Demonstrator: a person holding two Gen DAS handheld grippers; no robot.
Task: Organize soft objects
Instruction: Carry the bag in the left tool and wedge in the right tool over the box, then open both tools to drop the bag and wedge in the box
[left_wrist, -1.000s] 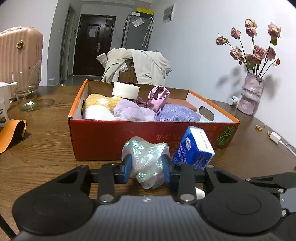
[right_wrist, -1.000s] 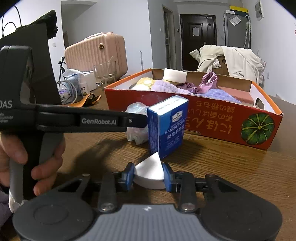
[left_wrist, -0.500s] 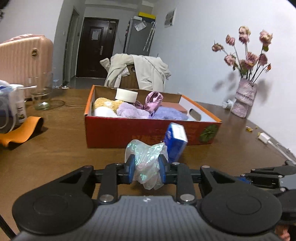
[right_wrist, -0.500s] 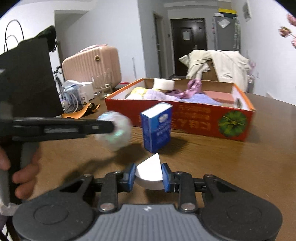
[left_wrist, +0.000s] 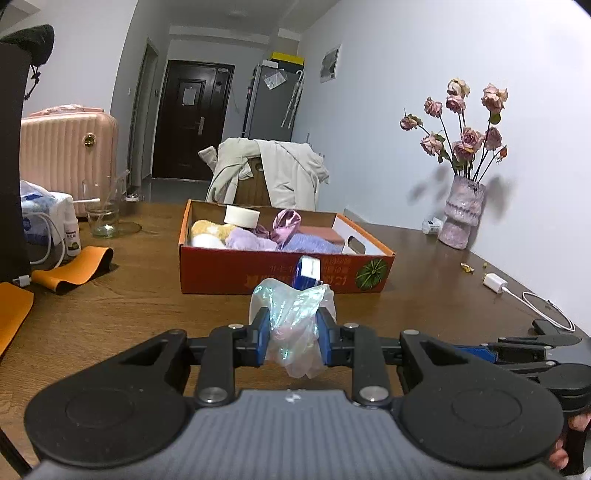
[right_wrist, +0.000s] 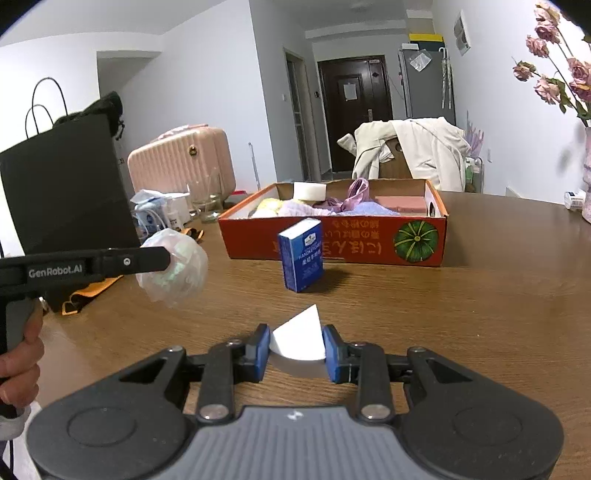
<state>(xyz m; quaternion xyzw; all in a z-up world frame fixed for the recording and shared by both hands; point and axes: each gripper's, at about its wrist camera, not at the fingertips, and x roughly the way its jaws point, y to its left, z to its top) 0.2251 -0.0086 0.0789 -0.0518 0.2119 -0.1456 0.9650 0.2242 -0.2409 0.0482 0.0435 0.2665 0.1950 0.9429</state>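
Left tool (left_wrist: 290, 336) pinches a crinkly iridescent plastic bag (left_wrist: 293, 325); right tool (right_wrist: 294, 349) grips a smooth white wedge (right_wrist: 299, 338).
Only the right wrist view shows the whole blue carton (right_wrist: 301, 259) upright on the worktop (right_wrist: 480, 302).

1. "GenRobot.AI" stands in pale letters along the side of the left gripper (right_wrist: 168, 258), which enters the right wrist view from the left.
2. "HANDKE…" can be partly read on the blue tissue box (right_wrist: 301, 254), straight ahead of the right gripper (right_wrist: 295, 349); its Chinese lines are too small to read.
3. The orange cardboard box (right_wrist: 332, 240), beyond it, carries yellow characters printed upside down, illegible.
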